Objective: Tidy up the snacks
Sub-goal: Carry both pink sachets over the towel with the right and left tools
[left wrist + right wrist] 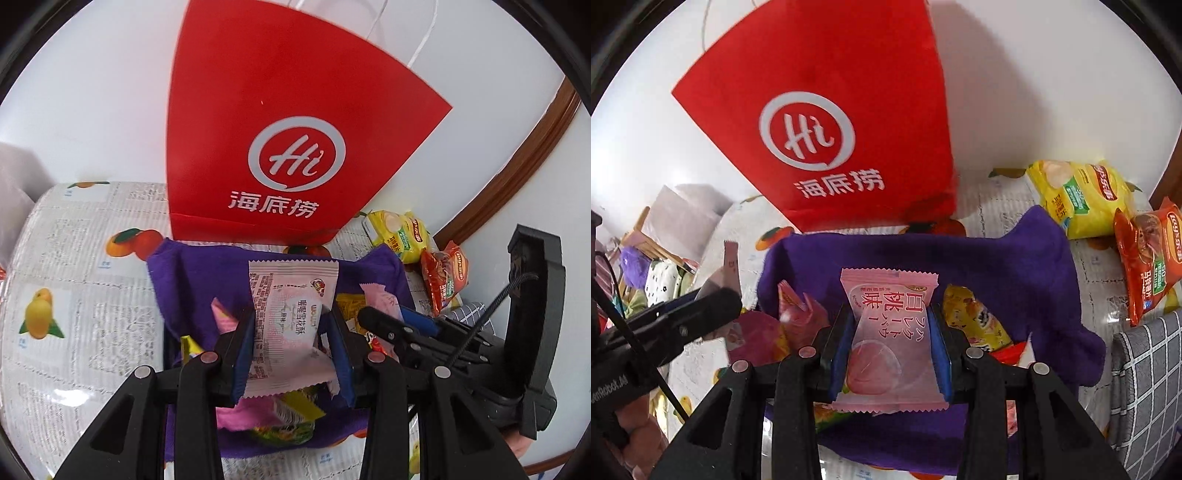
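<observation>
My left gripper (291, 325) is shut on a pale pink-and-white snack packet (291, 314), held above a purple fabric bin (192, 273) with several small wrapped snacks inside. My right gripper (891, 325) is shut on a pink peach-flavour packet (886, 332) over the same purple bin (1015, 258). The right gripper also shows at the right of the left wrist view, and the left gripper (713, 299) with its packet shows at the left of the right wrist view.
A tall red paper bag (288, 110) (849, 110) stands just behind the bin against a white wall. A yellow chip bag (1082, 195) and an orange-red chip bag (1148, 258) lie to the right. The table has a newspaper-and-fruit print cloth (74, 258). A grey checked cloth (1145, 387) lies at the right.
</observation>
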Tool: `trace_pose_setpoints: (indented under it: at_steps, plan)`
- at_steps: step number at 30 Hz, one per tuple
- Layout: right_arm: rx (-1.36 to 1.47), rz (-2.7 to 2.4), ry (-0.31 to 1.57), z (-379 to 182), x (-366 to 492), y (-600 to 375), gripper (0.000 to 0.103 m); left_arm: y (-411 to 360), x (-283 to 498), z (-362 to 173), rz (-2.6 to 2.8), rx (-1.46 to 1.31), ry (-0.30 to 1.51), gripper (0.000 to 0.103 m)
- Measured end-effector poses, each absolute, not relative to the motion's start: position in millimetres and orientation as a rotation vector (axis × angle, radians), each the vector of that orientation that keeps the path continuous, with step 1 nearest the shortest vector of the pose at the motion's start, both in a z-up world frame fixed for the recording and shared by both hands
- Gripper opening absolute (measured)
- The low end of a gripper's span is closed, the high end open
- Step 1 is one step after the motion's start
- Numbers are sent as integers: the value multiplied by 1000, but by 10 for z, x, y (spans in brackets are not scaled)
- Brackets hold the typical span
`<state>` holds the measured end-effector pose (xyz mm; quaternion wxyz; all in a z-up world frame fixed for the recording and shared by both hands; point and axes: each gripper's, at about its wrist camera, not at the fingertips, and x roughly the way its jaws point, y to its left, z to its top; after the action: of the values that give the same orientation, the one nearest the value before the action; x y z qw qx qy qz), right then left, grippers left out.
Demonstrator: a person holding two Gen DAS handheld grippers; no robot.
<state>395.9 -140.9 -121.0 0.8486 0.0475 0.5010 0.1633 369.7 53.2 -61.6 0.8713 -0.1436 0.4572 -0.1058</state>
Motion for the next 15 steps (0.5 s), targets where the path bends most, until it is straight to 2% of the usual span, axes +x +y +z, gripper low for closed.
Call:
trace_pose_setpoints:
  at_steps: [15]
  plan:
    - [12,322,1078,-1352,3982,-1324,40,560,3837,-768,-279,-376,957,37]
